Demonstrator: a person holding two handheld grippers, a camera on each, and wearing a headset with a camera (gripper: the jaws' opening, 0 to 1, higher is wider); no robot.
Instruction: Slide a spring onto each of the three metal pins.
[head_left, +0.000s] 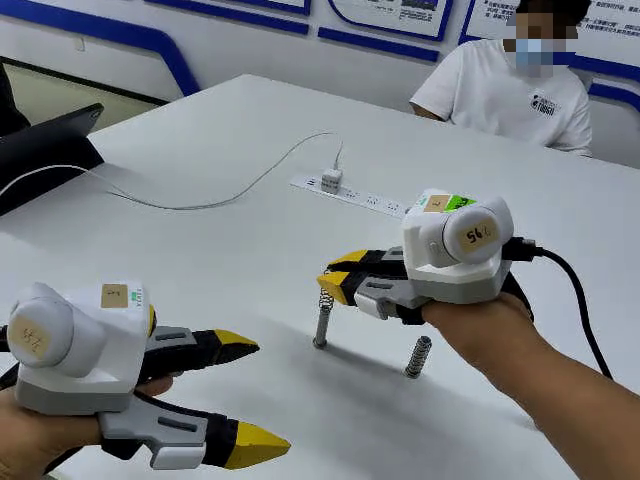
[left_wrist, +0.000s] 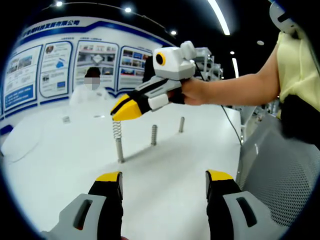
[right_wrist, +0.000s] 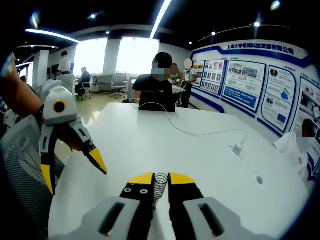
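Standing upright, a spring (head_left: 325, 291) is pinched in the right gripper (head_left: 338, 281) jaws directly atop a vertical pin (head_left: 320, 328); the left gripper (head_left: 270, 393) jaws are held wide.

Looks like a company showroom or meeting room in an office, not a real workshop. There's a big white meeting table (head_left: 250, 150) with a power strip (head_left: 355, 195) on it, upper middle of the head view. Blue-trimmed info boards (right_wrist: 250, 75) cover the wall at the right of the right gripper view. At its upper left there are strip lights (right_wrist: 162, 17) on a dark ceiling, bright windows (right_wrist: 132, 57) and desk chairs (right_wrist: 119, 89). People (right_wrist: 157, 87) sit at the table.
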